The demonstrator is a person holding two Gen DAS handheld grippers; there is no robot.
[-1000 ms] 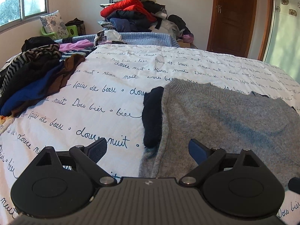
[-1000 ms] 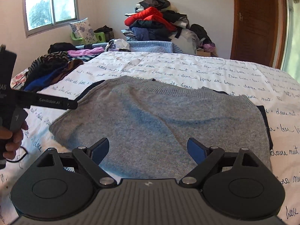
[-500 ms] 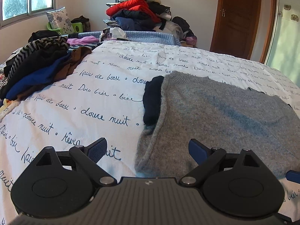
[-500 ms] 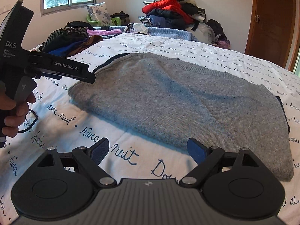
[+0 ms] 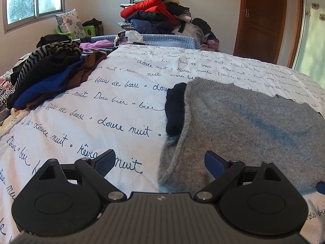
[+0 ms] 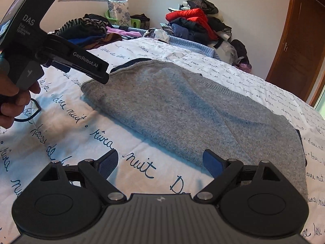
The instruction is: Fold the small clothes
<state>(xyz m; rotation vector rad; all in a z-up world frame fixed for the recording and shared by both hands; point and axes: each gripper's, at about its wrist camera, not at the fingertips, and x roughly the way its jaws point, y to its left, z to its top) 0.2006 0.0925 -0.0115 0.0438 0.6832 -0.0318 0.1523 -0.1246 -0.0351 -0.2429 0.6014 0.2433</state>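
Between the spread, empty jaws of the left gripper point(image 5: 160, 160) sits the near corner of the grey sweater point(image 5: 243, 126); its near edge runs toward the right gripper point(image 6: 160, 160), equally wide, empty, just short.

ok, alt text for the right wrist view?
A folded grey sweater lies on a white bedspread printed with script, ahead of the open, empty right hand-held gripper. The left hand-held gripper, held in a hand, hovers over the sweater's left corner.
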